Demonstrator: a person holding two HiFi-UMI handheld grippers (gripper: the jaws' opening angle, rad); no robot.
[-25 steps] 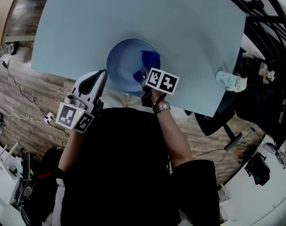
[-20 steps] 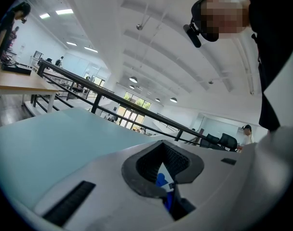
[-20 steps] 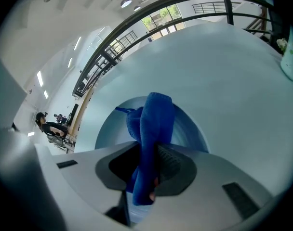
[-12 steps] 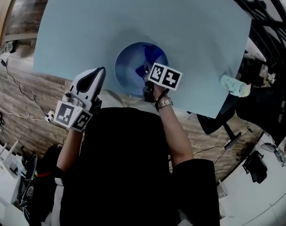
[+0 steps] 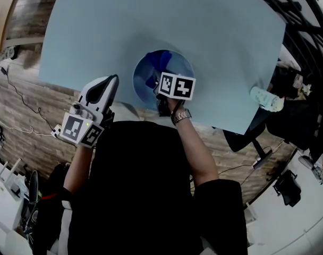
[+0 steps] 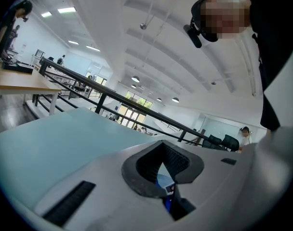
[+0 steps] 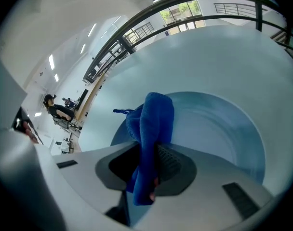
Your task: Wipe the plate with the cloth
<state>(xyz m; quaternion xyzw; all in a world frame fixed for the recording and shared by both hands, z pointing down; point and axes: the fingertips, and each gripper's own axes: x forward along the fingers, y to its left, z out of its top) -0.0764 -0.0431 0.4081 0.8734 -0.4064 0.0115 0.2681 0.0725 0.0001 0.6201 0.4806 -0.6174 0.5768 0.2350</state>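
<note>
L gripper [image 6: 162,150] shut near body; R gripper [image 7: 147,154], arm fwd, clamps cloth [image 7: 153,117].

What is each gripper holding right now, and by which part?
Right gripper pinches the blue cloth at a bunched fold near one end, over the plate. Left gripper holds nothing, jaws together.

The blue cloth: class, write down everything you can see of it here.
The blue fleecy cloth looks soft, bunched into one thick fold. The right gripper is shut on its near end; the far end reaches over the inside of the pale blue round plate, a thin strand sticking out sideways. Whether it presses on the plate is unclear.
</note>
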